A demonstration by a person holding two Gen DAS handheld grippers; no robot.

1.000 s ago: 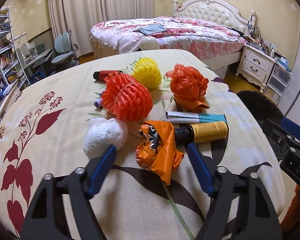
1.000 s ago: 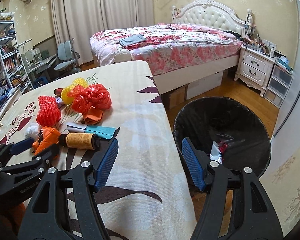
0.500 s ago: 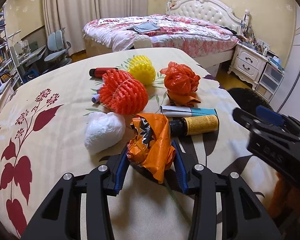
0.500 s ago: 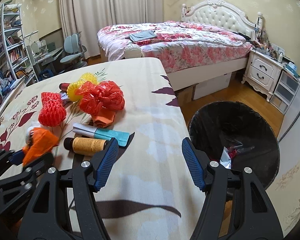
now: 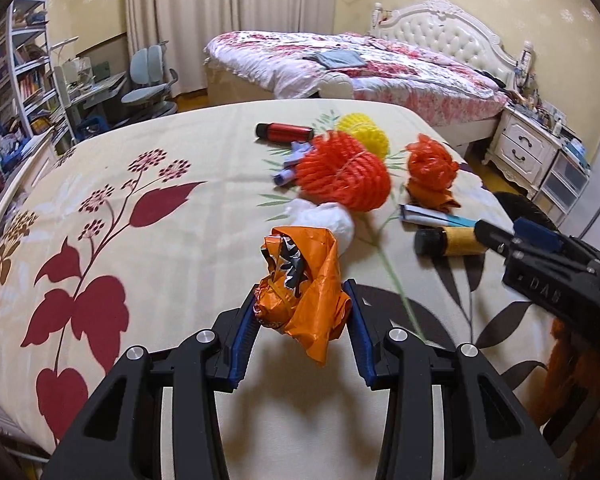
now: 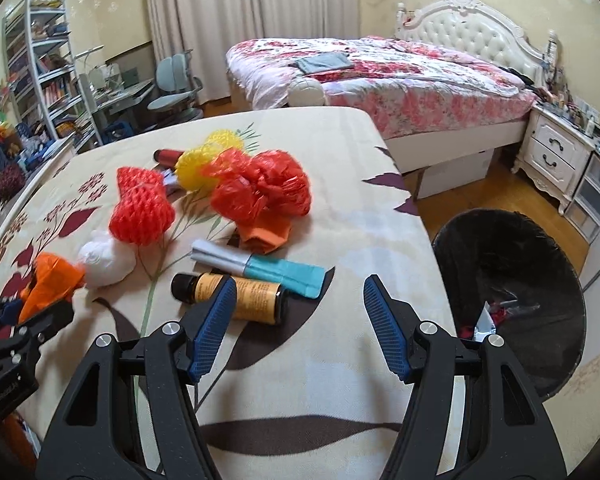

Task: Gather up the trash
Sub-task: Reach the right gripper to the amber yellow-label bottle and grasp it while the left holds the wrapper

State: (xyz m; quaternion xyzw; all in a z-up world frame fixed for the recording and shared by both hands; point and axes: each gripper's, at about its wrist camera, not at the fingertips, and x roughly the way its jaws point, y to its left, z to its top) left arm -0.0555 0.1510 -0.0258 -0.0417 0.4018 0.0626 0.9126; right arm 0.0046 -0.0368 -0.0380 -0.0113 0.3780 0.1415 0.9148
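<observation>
Left gripper clamps the orange wrapper; the bin lies far to its right, nearer the open right gripper.

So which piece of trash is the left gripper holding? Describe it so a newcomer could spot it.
On the floral tablecloth, at the near end of the trash pile, the left gripper is shut on a crumpled orange snack wrapper. Unlike the white wad behind it, it shows a black-and-silver inside.

A home bedroom: a bed with tufted white headboard and floral quilt, a white nightstand, long curtains, and a bookshelf.
</observation>
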